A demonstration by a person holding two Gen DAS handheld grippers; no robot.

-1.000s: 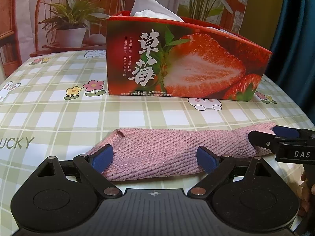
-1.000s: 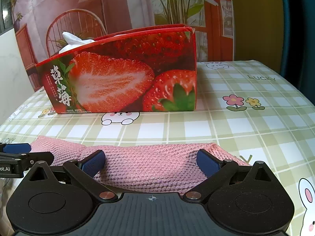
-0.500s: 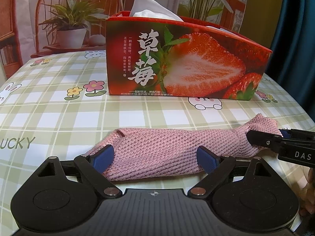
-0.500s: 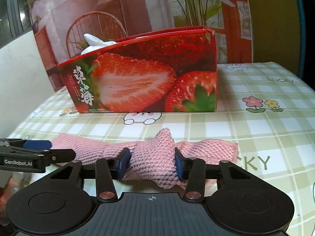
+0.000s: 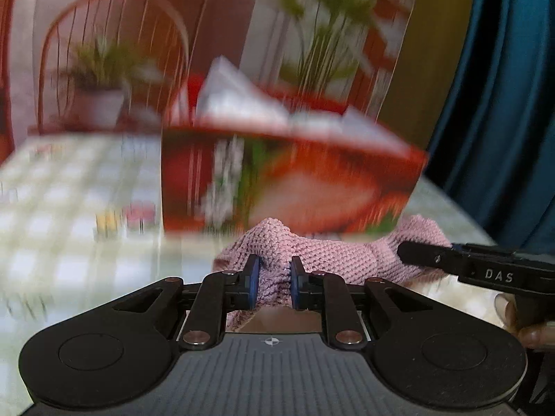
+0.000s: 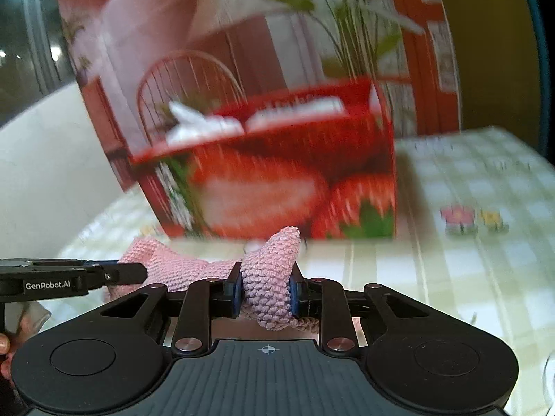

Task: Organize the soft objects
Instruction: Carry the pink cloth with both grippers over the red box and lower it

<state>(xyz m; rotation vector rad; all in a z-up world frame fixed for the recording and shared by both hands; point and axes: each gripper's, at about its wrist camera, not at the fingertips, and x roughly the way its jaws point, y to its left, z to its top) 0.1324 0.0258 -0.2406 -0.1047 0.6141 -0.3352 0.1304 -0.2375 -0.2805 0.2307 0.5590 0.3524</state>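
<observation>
Checked tablecloth (image 5: 69, 242); bunched pink knit cloth (image 5: 329, 256)

pink cloth (image 5: 322, 256): coarse knit, matt | strawberry box (image 6: 277, 180): glossy printed card | left gripper (image 5: 274, 277): matt black plastic | tablecloth (image 6: 468, 270): smooth checked

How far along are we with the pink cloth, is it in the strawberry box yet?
Not yet. White items already sit in the strawberry box. In hand: the left gripper and right gripper each have jaws shut on the pink knitted cloth, bunched in front of the box. Left: carrying it over the rim and releasing.
</observation>
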